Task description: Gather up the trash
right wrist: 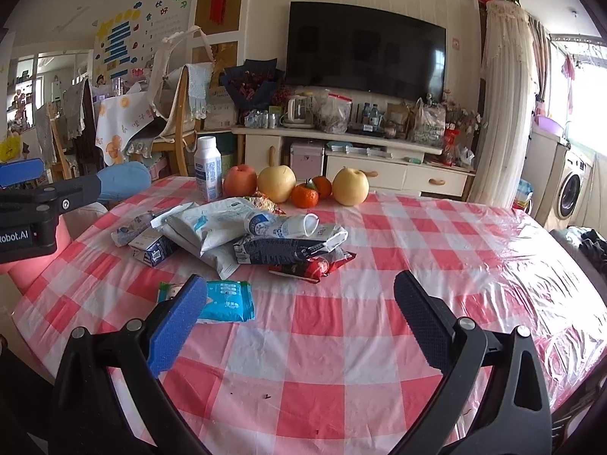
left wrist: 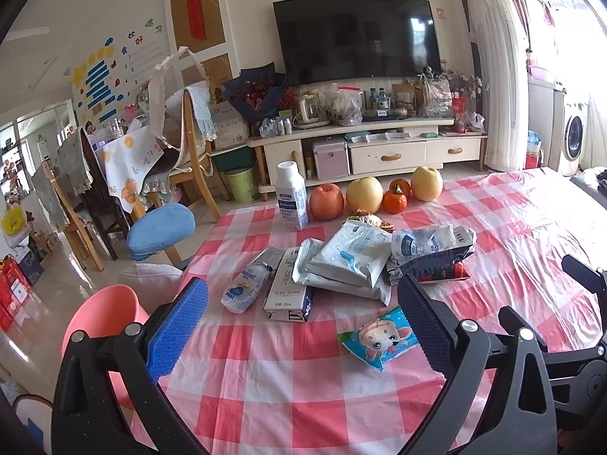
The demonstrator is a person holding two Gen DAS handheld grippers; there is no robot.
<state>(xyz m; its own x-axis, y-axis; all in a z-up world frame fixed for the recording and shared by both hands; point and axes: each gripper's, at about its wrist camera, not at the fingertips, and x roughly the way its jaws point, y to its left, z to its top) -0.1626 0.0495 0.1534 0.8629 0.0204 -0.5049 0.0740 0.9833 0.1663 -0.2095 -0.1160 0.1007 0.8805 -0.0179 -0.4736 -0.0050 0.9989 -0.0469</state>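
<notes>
A heap of trash lies mid-table on the red-and-white checked cloth: white pouches [left wrist: 351, 261] [right wrist: 212, 227], a crushed milk carton [left wrist: 432, 250] [right wrist: 288, 246], a red wrapper [right wrist: 315, 267], a flattened small bottle [left wrist: 246, 284] and a little carton [left wrist: 290, 295] [right wrist: 153, 248]. A blue cartoon snack packet [left wrist: 379, 337] [right wrist: 227, 301] lies apart, nearest me. My left gripper [left wrist: 303, 318] hovers open over the table's near left, the packet between its fingers' lines. My right gripper [right wrist: 301, 314] is open and empty, right of the packet.
An upright white bottle [left wrist: 292, 195] [right wrist: 208, 174], an apple, two pears and two tangerines [left wrist: 394, 201] [right wrist: 305, 195] line the far edge. A pink bin [left wrist: 102, 314] stands by the table's left edge. Chairs crowd the left; a TV cabinet [left wrist: 379, 151] is beyond.
</notes>
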